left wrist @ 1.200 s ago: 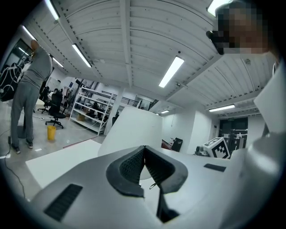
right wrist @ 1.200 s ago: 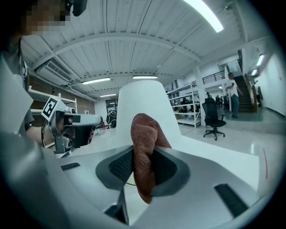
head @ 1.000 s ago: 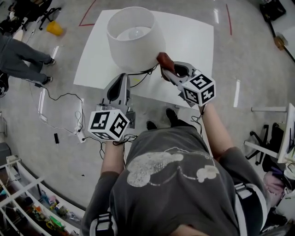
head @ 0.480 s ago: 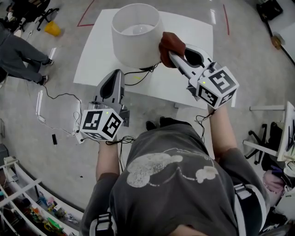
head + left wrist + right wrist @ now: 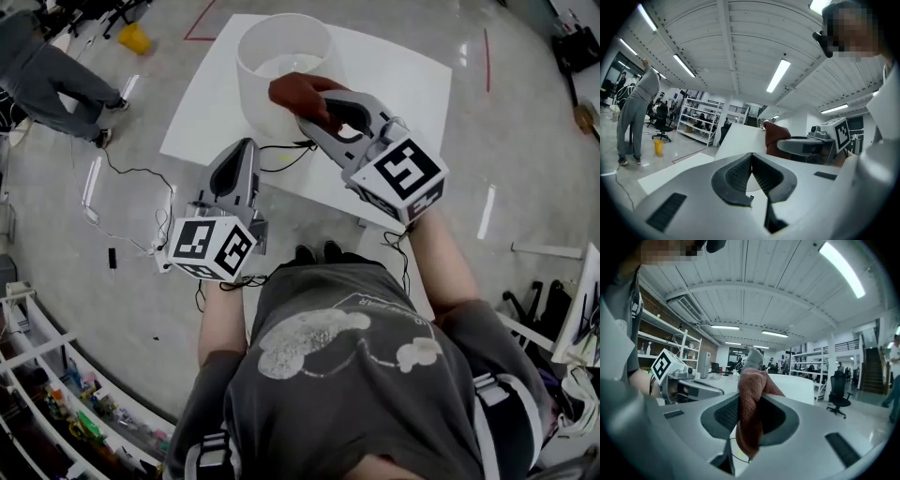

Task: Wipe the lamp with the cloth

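Right gripper [image 5: 314, 112] clamps the rust-brown cloth [image 5: 298, 94] at the white lampshade [image 5: 255, 94] rim; left gripper [image 5: 241, 148] hovers lower, jaws together, empty.

Head view looks steeply down, lamp [image 5: 281, 52] at 12 o'clock; both gripper views face it from close and low.

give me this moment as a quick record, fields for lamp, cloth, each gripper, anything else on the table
lamp: white-shaded lamp upright on the white table
cloth: reddish-brown cloth at the shade's near upper edge, seemingly touching it
right: right gripper shut on the cloth
left: left gripper with jaws together, empty, apart from the lamp, by the table's near edge
other: black cable on the table by the lamp
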